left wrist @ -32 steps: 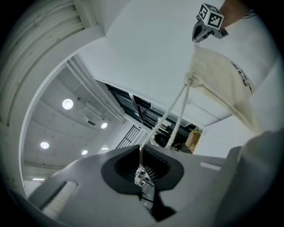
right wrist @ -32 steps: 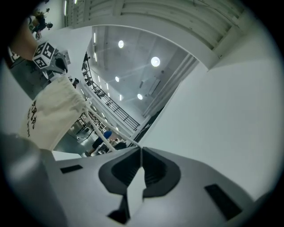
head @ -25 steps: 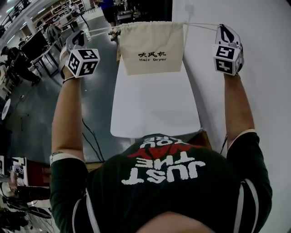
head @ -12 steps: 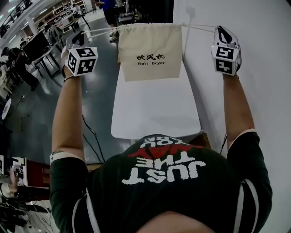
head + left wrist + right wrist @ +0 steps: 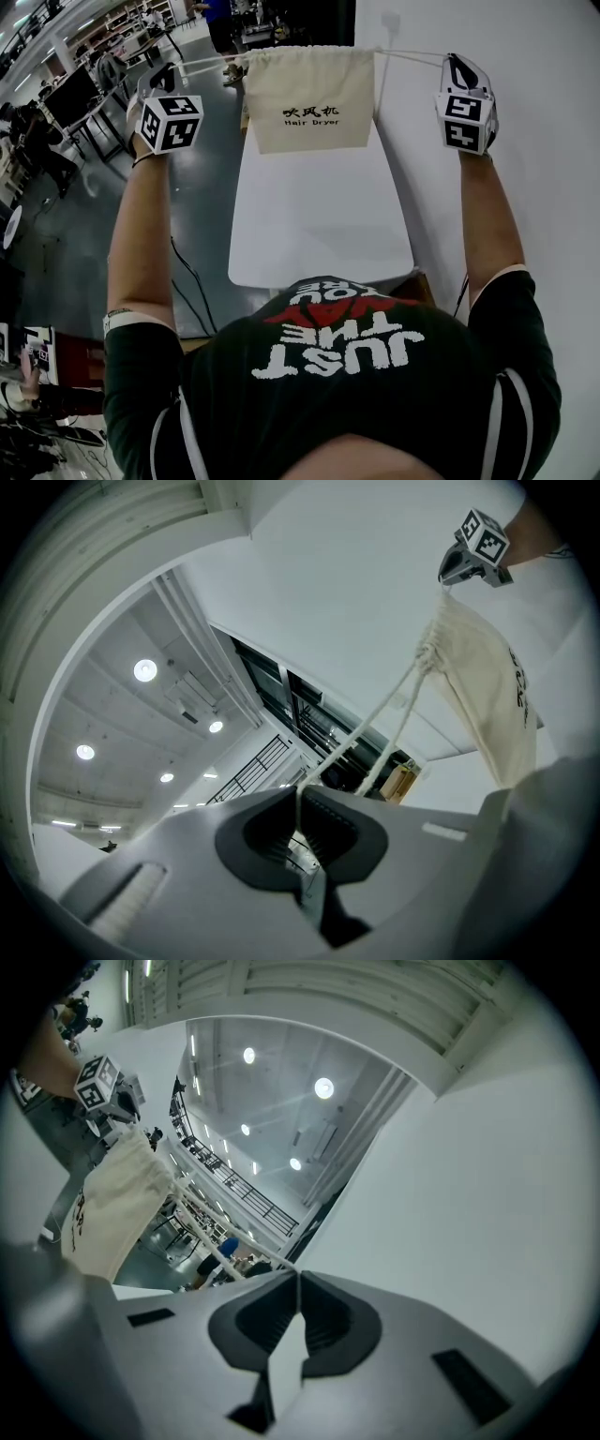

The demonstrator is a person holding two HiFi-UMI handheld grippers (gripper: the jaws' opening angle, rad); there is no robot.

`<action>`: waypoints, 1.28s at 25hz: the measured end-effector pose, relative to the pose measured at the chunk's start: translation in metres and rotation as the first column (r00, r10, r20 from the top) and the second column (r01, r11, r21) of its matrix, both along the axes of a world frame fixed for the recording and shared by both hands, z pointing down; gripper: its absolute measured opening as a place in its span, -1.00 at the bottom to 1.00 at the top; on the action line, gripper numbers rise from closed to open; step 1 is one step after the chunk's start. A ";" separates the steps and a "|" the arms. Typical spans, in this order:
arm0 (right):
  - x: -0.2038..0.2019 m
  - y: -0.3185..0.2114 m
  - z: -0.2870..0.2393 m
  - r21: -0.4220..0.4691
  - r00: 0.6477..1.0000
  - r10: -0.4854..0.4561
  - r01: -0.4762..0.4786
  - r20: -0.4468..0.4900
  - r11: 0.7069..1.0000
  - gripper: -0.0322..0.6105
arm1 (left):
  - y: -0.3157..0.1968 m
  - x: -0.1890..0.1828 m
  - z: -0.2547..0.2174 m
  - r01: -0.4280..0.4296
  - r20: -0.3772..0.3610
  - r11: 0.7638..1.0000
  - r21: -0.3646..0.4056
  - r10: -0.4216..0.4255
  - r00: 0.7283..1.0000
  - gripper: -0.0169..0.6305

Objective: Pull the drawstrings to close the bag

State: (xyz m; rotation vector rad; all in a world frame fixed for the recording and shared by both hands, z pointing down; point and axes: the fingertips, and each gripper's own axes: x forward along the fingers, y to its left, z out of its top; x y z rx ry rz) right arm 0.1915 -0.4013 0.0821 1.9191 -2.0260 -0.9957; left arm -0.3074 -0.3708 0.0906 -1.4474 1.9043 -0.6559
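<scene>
While the bag (image 5: 312, 98) is hung at twelve o'clock above the table (image 5: 319, 234), its drawstrings (image 5: 208, 64) are clamped tight by the left gripper (image 5: 161, 79) at ten and the right gripper (image 5: 459, 64) at two — spread apart so the mouth is cinched.

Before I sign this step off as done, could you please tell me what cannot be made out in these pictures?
Inside of the bag: all views, its own cloth hides it.
Whether the bag's mouth is fully gathered: head view, too small; left gripper view, seen from the side.
Bag's print: both gripper views, edge-on and tiny.
Jaws' grip on the drawstrings: head view, too small and dark.
</scene>
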 end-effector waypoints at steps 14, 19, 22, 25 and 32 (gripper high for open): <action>0.032 -0.007 -0.002 -0.009 0.999 0.038 -0.038 0.030 0.999 -0.86 | -0.008 -0.004 -0.009 0.003 -0.040 1.000 -0.003 -0.003 0.999 -0.92; 0.032 -0.003 -0.005 -0.008 0.999 0.028 -0.028 0.039 1.000 -0.86 | -0.007 -0.004 -0.010 -0.004 -0.055 1.000 -0.005 0.004 0.998 -0.92; 0.030 -0.005 -0.005 -0.006 0.999 0.024 -0.024 0.028 1.000 -0.85 | -0.011 -0.005 -0.008 -0.003 -0.064 1.000 -0.010 0.002 0.998 -0.92; 0.030 -0.004 -0.005 -0.003 1.000 0.024 -0.023 0.020 1.000 -0.85 | -0.010 -0.006 -0.008 -0.004 -0.067 1.000 -0.012 0.003 0.998 -0.92; 0.029 -0.003 -0.003 -0.011 1.000 0.021 -0.020 0.009 1.000 -0.85 | -0.008 -0.007 -0.003 -0.001 -0.062 1.000 -0.019 0.000 0.998 -0.92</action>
